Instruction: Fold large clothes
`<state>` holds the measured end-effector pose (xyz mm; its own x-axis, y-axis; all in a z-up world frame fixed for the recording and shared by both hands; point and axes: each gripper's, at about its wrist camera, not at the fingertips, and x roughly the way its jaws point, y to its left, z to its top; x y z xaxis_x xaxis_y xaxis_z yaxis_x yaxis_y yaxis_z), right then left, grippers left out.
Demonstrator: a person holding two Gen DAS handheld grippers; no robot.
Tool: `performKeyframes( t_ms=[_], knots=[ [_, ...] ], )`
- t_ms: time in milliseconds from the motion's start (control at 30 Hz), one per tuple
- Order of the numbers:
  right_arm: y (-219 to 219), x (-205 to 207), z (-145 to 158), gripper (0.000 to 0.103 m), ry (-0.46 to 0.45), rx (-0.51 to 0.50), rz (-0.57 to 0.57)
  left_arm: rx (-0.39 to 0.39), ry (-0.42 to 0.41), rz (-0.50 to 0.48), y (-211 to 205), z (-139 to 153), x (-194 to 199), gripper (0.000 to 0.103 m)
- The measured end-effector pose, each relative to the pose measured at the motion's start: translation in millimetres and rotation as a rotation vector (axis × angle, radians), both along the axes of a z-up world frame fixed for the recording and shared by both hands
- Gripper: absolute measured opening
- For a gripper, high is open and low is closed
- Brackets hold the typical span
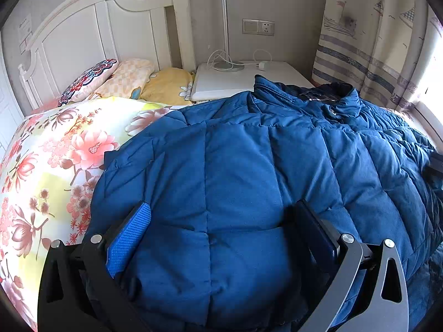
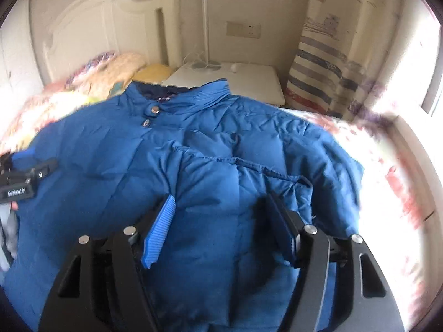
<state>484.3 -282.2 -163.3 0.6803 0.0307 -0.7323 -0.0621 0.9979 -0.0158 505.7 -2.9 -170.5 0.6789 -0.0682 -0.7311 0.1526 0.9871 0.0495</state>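
In my left view, one floral quilt (image 1: 55, 149) covers the bed at nine o'clock, with three pillows (image 1: 130, 80) lined up at eleven against one white headboard (image 1: 91, 30). One blue jacket (image 1: 249, 171) lies spread over the quilt from centre to three o'clock, its collar (image 1: 326, 96) at one o'clock. My left gripper (image 1: 221, 218) sits at six o'clock, its two fingers wide apart, with the jacket's padded fabric bulging between them; I cannot tell if they press it. Behind, at twelve, one nightstand (image 1: 235, 80) carries one lamp (image 1: 225, 27), and one curtain (image 1: 373, 41) hangs at two.

In my right view, blurred, the left gripper shows at nine o'clock. The jacket fills the centre, with one snap (image 2: 155, 108) at eleven under the collar. My right gripper (image 2: 221, 221) at six is likewise spread open over the fabric.
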Motion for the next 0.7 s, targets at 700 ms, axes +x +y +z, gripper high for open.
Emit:
performKeyframes(
  t_ms=[700],
  knots=[
    [-19, -73, 14, 0.075, -0.062, 0.098, 0.005, 0.003, 0.000, -0.001, 0, 0, 1, 0.099]
  ],
)
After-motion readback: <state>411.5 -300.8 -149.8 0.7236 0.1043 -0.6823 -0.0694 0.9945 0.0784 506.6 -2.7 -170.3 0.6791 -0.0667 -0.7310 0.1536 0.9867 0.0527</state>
